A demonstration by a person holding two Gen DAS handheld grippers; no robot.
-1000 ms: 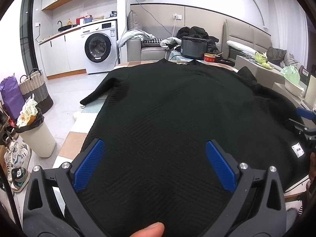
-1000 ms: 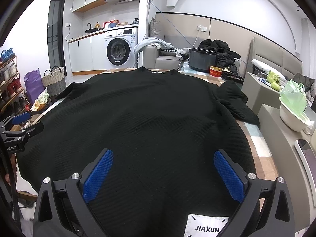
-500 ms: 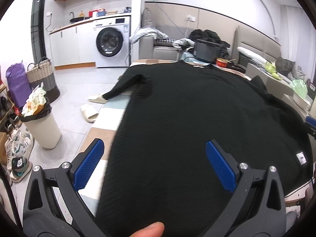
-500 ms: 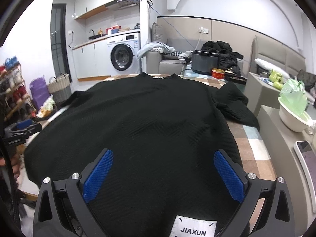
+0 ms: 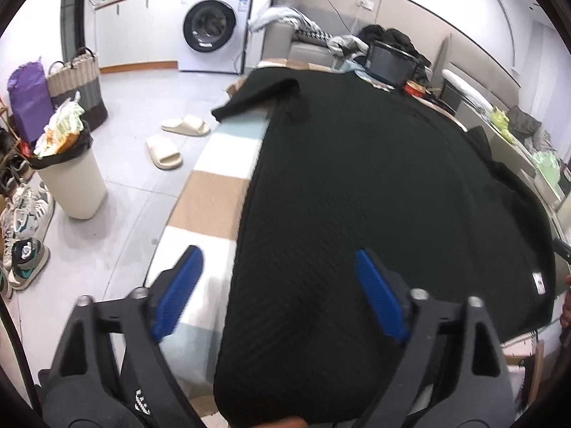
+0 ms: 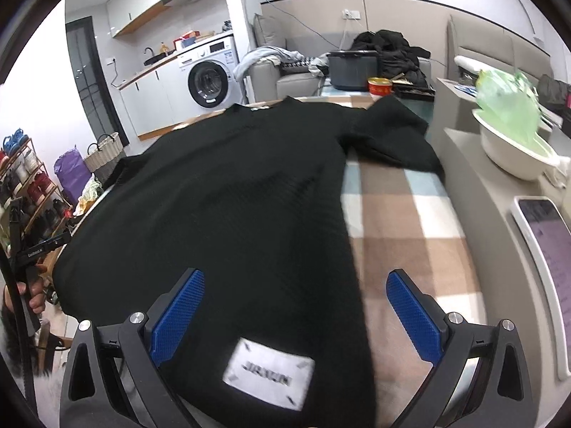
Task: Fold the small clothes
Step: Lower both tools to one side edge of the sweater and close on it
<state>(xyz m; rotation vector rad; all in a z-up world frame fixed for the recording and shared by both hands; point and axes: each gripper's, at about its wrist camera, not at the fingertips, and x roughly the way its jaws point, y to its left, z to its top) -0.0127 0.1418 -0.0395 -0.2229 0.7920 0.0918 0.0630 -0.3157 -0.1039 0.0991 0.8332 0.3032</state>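
A black knit sweater (image 5: 374, 185) lies spread flat on a checked tablecloth (image 5: 214, 196); it also shows in the right wrist view (image 6: 232, 214) with a white label (image 6: 269, 378) at its near hem. My left gripper (image 5: 278, 292) is open over the sweater's left near edge. My right gripper (image 6: 292, 310) is open over the right near hem, above the label. One sleeve (image 5: 257, 98) hangs off the far left table edge; the other sleeve (image 6: 392, 135) lies bunched at the far right.
A grey pot (image 6: 351, 69) and a red tin (image 6: 380, 87) stand at the table's far end. A white bowl with a green bag (image 6: 514, 142) and a phone (image 6: 546, 239) sit on the right counter. A bin (image 5: 69, 178), slippers (image 5: 164, 151) and shoes (image 5: 25, 235) are on the floor left.
Both grippers have swung outward: the left view now looks over the sweater's left edge and floor, the right view over its right edge and bare cloth. The sweater lies as before.
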